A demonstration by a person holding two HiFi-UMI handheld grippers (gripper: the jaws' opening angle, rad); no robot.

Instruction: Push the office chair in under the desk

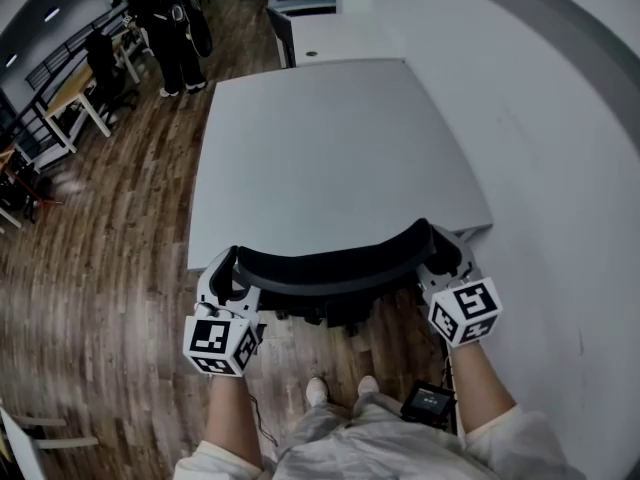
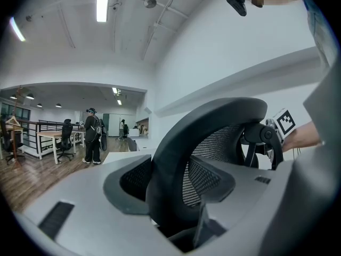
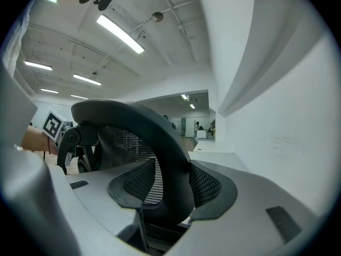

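Observation:
The black mesh office chair's backrest (image 1: 330, 268) stands against the near edge of the grey desk (image 1: 330, 148), and its seat is hidden below. My left gripper (image 1: 228, 286) is shut on the backrest's left end, and my right gripper (image 1: 442, 264) is shut on its right end. In the left gripper view the curved black frame (image 2: 176, 159) fills the gap between the jaws of the left gripper (image 2: 170, 201). The right gripper view shows the same frame (image 3: 170, 153) pinched in the right gripper (image 3: 165, 201).
A white wall (image 1: 560, 168) runs along the desk's right side. Another desk (image 1: 340, 36) stands beyond it. A person (image 1: 170, 28) stands far off on the wooden floor (image 1: 120, 238), near other tables (image 1: 80, 93). My feet (image 1: 340, 388) are behind the chair.

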